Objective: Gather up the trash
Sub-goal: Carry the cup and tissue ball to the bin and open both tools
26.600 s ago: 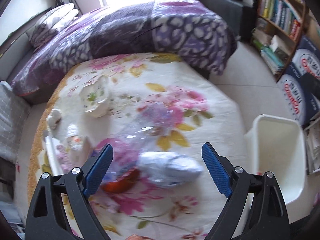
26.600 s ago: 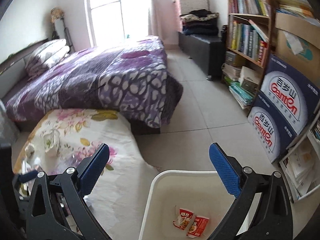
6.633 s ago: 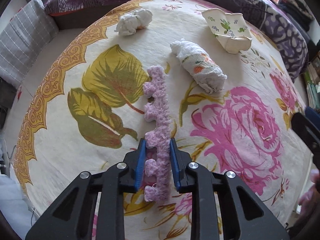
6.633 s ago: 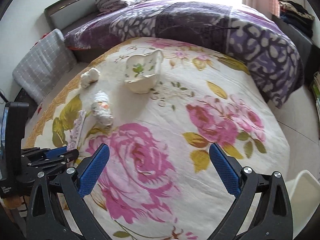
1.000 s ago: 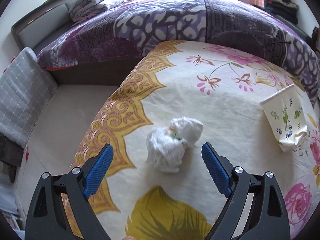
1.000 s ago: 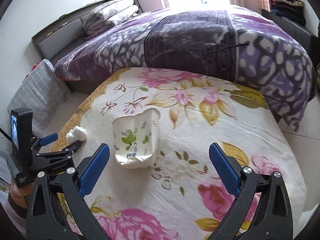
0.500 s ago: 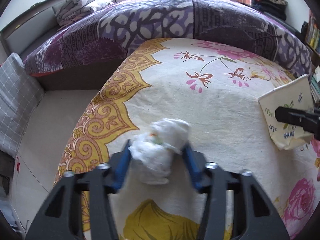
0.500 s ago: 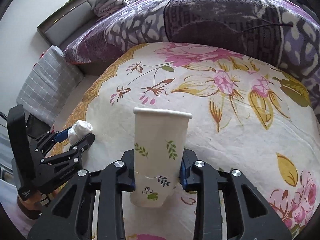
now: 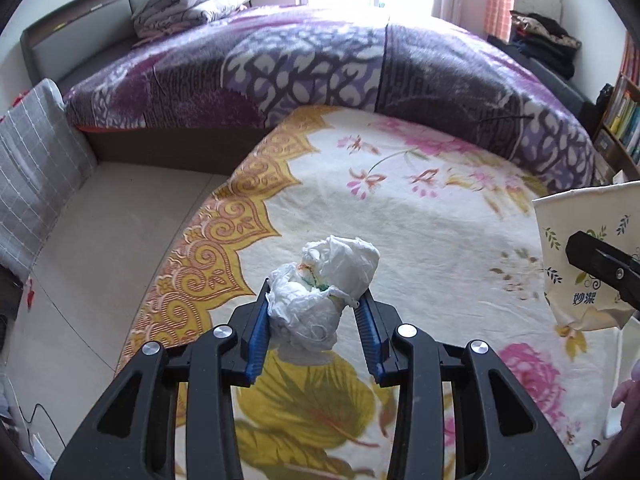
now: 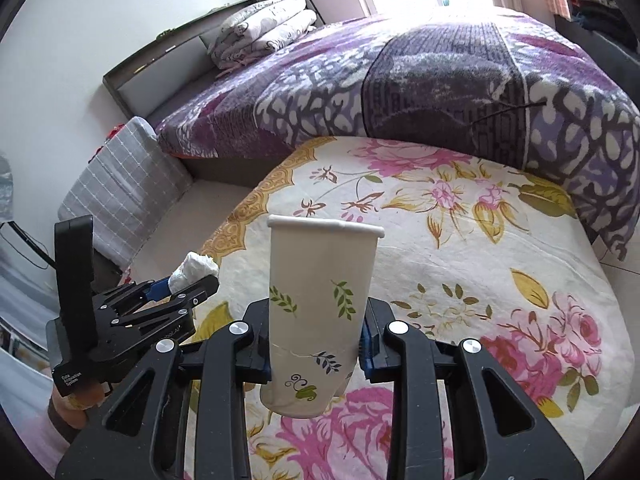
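I had both pickups made: my left tongs had just closed on the crumpled tissue wad, my right tongs on the flattened paper cup, both lifted off the floral desk. Next, I judged, came carrying them to a bin, which I couldn't see.

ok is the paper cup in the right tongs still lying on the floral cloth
No, the right tongs are clamped on the paper cup, which is held up clear of the floral cloth.
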The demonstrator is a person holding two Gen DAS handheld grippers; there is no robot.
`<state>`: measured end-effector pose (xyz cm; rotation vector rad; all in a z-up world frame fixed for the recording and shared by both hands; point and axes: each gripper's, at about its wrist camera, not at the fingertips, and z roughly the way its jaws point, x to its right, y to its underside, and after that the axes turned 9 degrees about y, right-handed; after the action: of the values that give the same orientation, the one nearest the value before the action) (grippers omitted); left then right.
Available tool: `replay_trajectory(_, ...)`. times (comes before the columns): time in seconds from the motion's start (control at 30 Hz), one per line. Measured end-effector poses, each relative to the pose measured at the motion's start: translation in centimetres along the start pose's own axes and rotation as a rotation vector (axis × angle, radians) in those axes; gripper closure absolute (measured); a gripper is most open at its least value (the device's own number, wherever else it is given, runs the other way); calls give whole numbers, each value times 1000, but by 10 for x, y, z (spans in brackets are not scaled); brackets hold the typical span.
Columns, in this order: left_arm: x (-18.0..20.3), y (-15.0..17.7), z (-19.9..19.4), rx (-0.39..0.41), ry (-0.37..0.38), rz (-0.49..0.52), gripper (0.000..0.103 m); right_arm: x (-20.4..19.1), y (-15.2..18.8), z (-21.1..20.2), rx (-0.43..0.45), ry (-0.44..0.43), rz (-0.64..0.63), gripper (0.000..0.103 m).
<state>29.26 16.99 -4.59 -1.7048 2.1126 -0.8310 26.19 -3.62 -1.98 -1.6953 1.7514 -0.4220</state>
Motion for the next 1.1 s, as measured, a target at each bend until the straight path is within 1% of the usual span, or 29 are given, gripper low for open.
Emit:
replay_trajectory(0.17,27,-4,-47,46,7,15,64,10,3,-54,51,13,21,74)
replay_trajectory(0.33,62,0,-89,89,39,15,64,26,14,-106,98,53,48,73)
replay_trajectory(0.53,107,14,-114,99,81,6,64,58,31,-151,122,104,110,73)
replay_trajectory(0.63,127,25,-118,93,127,-21,64,75,41,-168,143,136,125,73)
replay_trajectory(0.73,145,37,-114,82,151,-51,64,93,53,-180,153,167,144,73)
replay_trajectory(0.87,166,53,-102,68,197,-126,64,118,70,-190,167,217,159,73)
replay_trajectory(0.97,182,67,-91,66,194,-151,64,136,82,-194,166,249,168,73)
replay_trajectory(1.1,206,88,-74,56,182,-127,64,166,98,-199,167,307,193,72)
